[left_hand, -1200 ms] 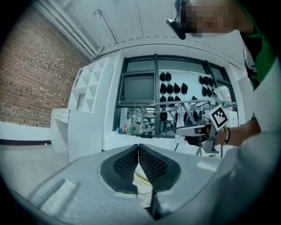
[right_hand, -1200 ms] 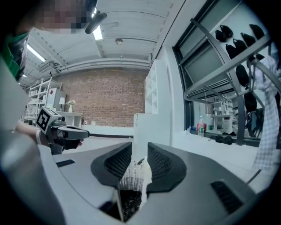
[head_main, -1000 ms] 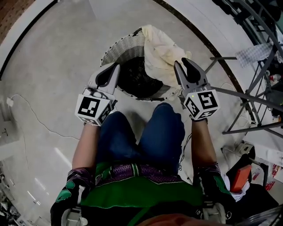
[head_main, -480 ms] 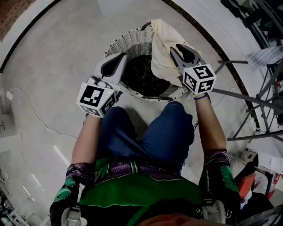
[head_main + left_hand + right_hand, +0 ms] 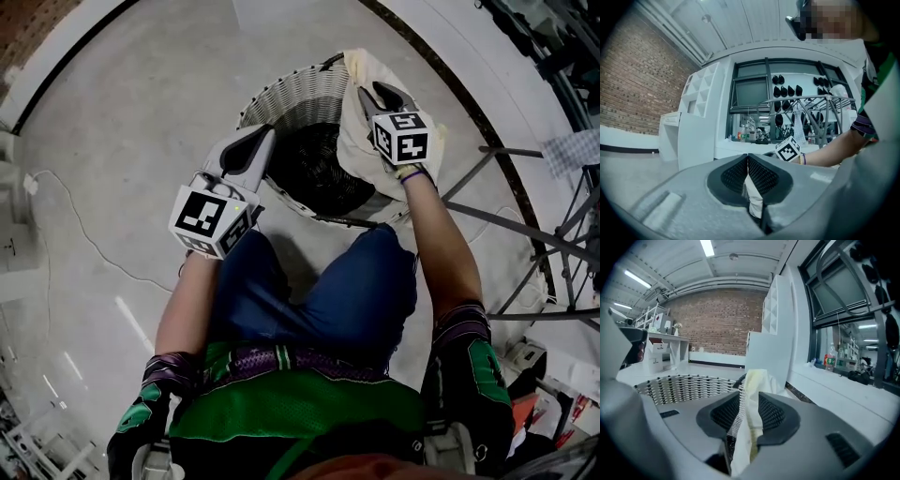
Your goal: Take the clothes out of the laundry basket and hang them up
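A white wicker laundry basket (image 5: 291,98) stands on the floor in front of my knees, dark inside. A cream cloth (image 5: 366,155) hangs over its right rim. My right gripper (image 5: 373,90) reaches over that cloth. In the right gripper view the cloth (image 5: 752,380) stands in the gap of the right gripper (image 5: 749,397). Its jaws have just been opening, and wicker (image 5: 679,385) shows through beside the cloth. My left gripper (image 5: 268,132) hovers at the basket's near-left rim, shut and holding nothing. In the left gripper view the left gripper (image 5: 748,157) has its pads together, with the right gripper's marker cube (image 5: 788,150) beyond.
The grey metal bars of a drying rack (image 5: 525,220) stand to the right of the basket. A thin cable (image 5: 84,234) trails over the floor at the left. My knees in blue jeans (image 5: 319,291) are just behind the basket. A white shelf unit (image 5: 693,136) and a brick wall lie further off.
My right gripper has moved away from my body and down onto the cream cloth at the basket's right rim. The left gripper has sunk a little beside the basket, still shut.
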Demonstrator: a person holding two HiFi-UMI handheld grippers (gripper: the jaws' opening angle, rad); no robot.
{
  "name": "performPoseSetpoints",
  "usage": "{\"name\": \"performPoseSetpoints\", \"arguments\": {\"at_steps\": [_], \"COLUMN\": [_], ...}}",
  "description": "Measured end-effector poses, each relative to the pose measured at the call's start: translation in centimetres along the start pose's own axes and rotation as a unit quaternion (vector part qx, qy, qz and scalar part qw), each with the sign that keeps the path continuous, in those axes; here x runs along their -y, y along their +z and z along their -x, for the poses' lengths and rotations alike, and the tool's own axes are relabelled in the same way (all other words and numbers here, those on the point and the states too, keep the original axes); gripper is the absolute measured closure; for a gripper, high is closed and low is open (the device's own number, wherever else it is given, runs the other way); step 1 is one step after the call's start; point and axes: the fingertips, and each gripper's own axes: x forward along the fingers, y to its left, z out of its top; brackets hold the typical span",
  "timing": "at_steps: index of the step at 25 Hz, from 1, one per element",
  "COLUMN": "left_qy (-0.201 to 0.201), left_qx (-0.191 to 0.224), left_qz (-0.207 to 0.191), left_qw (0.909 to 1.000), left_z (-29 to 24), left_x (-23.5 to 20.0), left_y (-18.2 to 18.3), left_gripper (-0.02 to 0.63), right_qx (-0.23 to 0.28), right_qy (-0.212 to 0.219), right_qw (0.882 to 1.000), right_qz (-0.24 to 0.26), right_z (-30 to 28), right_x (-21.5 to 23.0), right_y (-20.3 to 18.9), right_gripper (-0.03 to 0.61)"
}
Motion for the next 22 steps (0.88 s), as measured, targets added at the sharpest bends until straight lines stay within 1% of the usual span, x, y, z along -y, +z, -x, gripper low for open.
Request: {"name": "performPoseSetpoints", "arguments": {"at_steps": [5, 9, 12, 16, 17, 18, 19, 22], "left_qy": [0.009, 0.013, 0.018, 0.024, 0.025, 0.025, 0.025, 0.020], "left_qx": [-0.009, -0.005, -0.004, 0.000, 0.001, 0.003, 0.004, 0.007], "left_qz": [0.000, 0.001, 0.001, 0.002, 0.002, 0.001, 0.001, -0.001], "left_qw": [0.9999, 0.9999, 0.9998, 0.9997, 0.9997, 0.9997, 0.9997, 0.9998], "left_z": [0.5, 0.8, 1.2, 1.7, 1.7, 1.8, 1.8, 1.8], "left_x": [-0.5, -0.3, -0.7, -1.0, -0.9, -0.9, -0.9, -0.5], "left_y": [-0.6, -0.3, 0.1, 0.4, 0.5, 0.6, 0.7, 1.0], "left_gripper": [0.595, 0.595, 0.595, 0.595, 0.595, 0.595, 0.595, 0.595], "right_qx": [-0.009, -0.020, -0.032, -0.055, -0.057, -0.054, -0.047, -0.032], "right_qy": [-0.014, -0.028, -0.045, -0.070, -0.076, -0.080, -0.080, -0.073], "right_qw": [1.000, 0.999, 0.997, 0.993, 0.992, 0.992, 0.992, 0.994], "right_qz": [0.018, 0.037, 0.059, 0.075, 0.080, 0.084, 0.087, 0.074], "right_z": [-1.6, -2.5, -3.3, -3.9, -3.8, -3.6, -3.4, -2.2], "right_x": [0.2, 0.4, 0.7, 1.0, 1.2, 1.3, 1.3, 1.4], "right_y": [-0.5, -0.9, -1.1, -1.5, -1.4, -1.2, -0.8, -0.2], "right_gripper": [0.468, 0.468, 0.467, 0.468, 0.480, 0.524, 0.551, 0.563]}}
